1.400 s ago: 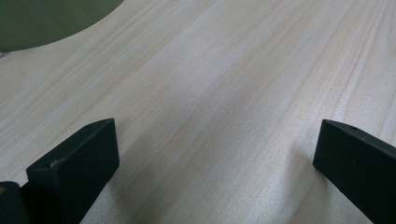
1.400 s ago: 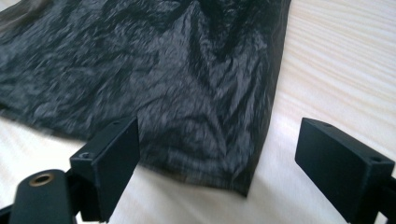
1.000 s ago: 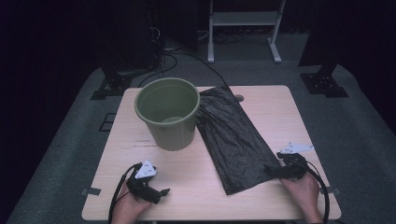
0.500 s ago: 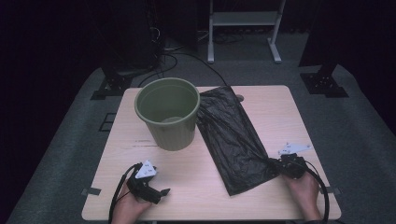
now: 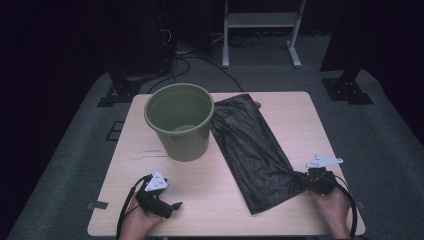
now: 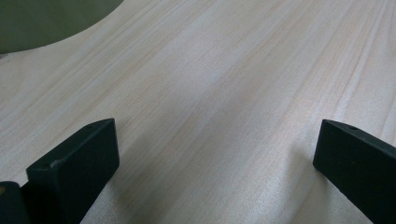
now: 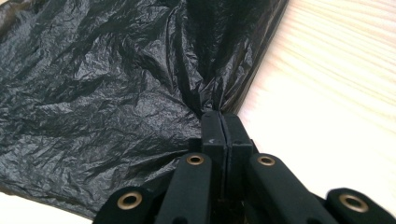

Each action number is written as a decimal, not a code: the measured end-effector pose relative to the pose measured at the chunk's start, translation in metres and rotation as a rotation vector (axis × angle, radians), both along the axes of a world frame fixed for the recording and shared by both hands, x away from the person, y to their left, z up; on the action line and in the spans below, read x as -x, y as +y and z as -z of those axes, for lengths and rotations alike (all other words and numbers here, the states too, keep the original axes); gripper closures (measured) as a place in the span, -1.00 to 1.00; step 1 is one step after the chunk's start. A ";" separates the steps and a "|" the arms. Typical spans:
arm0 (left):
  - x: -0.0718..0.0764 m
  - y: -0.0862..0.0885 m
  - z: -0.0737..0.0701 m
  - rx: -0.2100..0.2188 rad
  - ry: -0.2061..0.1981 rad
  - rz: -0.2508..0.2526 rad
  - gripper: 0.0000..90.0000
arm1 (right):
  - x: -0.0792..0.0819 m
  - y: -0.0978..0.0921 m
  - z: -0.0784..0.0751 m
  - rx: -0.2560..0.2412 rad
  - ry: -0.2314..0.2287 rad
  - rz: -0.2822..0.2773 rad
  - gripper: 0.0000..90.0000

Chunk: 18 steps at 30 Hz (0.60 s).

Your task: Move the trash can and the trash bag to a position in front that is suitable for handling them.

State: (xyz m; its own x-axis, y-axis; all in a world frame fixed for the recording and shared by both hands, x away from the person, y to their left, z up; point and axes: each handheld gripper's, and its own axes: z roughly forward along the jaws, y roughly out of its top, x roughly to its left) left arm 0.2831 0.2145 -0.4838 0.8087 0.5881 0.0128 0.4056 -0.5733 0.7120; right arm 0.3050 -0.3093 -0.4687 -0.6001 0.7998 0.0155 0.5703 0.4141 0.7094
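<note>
Right now your right gripper had its fingers pressed together on a gathered pinch of the black trash bag, at the bag's near right edge. That grip made sense as a start for lifting the bag off the worktop and shaking it open, judging from the puckered folds running into the pinch. The bag lay flat and diagonal, its far end touching the green bin, its near end close to the worktop's front edge.

Your left gripper sat low at the front left, fingers spread wide with nothing between them, just bare wood. It looked parked and ready to take a second edge of the bag, well apart from it for now.

The bin stood upright and empty at the worktop's middle left, just beside the bag, so probably the bag was meant to line it. The bin was also what stood in the way: a sideways swing of the bag could knock it. Beyond the worktop were dark stands, cables on the floor and a white frame, none within reach.
</note>
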 end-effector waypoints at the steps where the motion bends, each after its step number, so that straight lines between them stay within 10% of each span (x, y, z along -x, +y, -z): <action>1: 0.000 0.000 0.000 0.001 0.000 0.000 -1.00 | 0.005 -0.004 0.000 0.004 0.001 0.002 0.98; 18: 0.000 0.000 0.000 0.001 0.000 0.001 -1.00 | 0.052 -0.055 -0.001 -0.047 0.015 0.019 0.98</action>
State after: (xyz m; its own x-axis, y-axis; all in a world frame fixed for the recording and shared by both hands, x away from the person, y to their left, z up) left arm 0.2826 0.2142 -0.4839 0.8091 0.5876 0.0120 0.4055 -0.5728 0.7124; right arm 0.2534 -0.3645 -0.4680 -0.5844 0.8091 0.0620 0.5885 0.3699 0.7189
